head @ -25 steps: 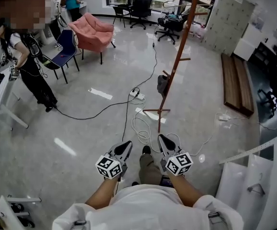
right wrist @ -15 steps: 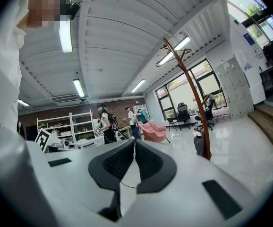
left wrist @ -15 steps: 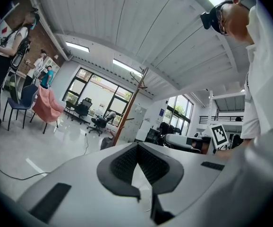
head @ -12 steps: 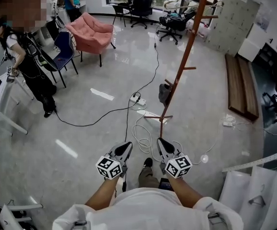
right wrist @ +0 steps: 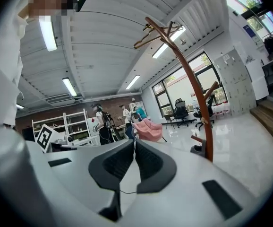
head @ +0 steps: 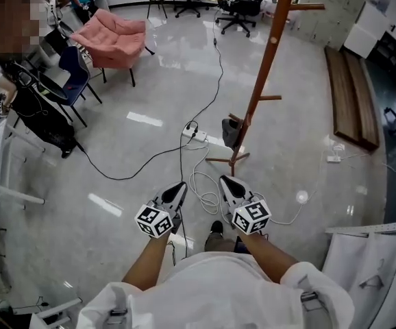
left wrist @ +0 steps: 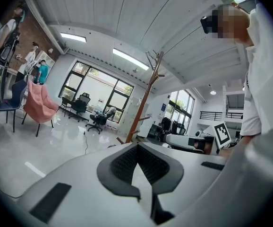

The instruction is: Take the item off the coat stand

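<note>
A: Arms?
B: 2 forearms stretched ahead, side by side, claws near level.
A: Left claw (head: pixel 181 185), right claw (head: pixel 223 179)?
B: Both jaw pairs pressed together, nothing gripped.
A: Coat stand (head: pixel 263 67)?
B: Ahead of the right claw, apart. Dark item (head: pixel 231 130) low on it, beside a peg.
</note>
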Available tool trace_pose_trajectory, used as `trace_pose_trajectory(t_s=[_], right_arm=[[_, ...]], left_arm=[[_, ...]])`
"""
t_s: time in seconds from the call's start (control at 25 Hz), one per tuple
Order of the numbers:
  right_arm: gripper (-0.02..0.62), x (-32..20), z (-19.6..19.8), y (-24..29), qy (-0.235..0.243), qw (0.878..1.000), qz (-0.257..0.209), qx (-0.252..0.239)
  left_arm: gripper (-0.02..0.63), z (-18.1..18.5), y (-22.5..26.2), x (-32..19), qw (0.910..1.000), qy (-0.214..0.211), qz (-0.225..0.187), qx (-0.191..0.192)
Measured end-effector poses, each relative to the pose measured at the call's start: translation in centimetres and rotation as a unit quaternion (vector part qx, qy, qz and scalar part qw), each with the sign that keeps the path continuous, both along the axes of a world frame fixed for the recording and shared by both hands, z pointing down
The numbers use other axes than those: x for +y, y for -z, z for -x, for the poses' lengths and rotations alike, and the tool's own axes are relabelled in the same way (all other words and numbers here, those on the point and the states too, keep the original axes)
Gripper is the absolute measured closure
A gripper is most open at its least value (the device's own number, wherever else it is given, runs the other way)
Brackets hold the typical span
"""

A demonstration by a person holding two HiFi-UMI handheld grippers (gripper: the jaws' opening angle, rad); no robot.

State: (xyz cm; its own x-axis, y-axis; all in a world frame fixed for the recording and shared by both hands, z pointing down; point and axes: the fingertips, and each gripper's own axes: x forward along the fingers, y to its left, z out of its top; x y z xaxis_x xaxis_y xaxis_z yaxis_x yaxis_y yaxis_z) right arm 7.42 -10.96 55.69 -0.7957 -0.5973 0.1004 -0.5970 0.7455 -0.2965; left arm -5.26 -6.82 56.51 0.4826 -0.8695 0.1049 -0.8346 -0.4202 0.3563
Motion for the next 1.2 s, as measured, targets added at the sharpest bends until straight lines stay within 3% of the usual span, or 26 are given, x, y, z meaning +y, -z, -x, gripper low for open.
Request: trace_pose_trajectory(t_s=[0.6,0.92,1.2], right_arm=[[0.566,-12.8,-0.4,-5.5,-0.090,0.994,0.046,0.041],[0.563,-18.0,2.1,-8.6,-0.169,0.981,0.070,0.068],[0.504,-21.6,2.1,-12.8,-0.241,0.961,0.113,0.081]], left_arm=[[0.591,-0.1,-3.7,-16.1,0.9939,-0.100,0.028,-0.038],[0.589,1.1,-7.0,-24.0,0.9786,-0.195,0.047,-0.047],[0.516,0.4,-12.3,-29.6,0.9617,-0.255,0.083,-0.057]])
